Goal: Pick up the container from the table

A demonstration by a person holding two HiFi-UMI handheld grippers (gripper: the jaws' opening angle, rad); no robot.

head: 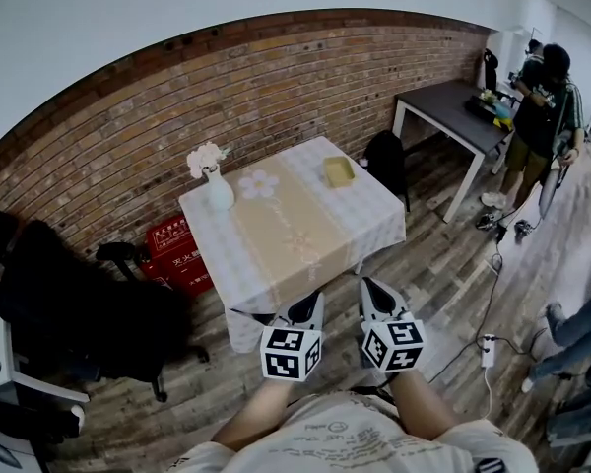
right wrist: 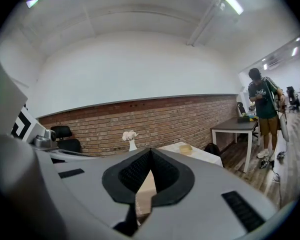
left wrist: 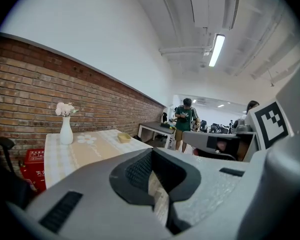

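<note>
My left gripper and right gripper — both shut, empty
The container sits near the table's far right corner — a bump could push it off

Cloth-covered table, rough brick wall, wooden floor.

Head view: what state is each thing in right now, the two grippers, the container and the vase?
left gripper: shut, empty, short of the table.
right gripper: shut, empty, beside the left one.
container: on the table near its far right corner, untouched.
vase: upright, holding flowers, near the far left corner.
</note>
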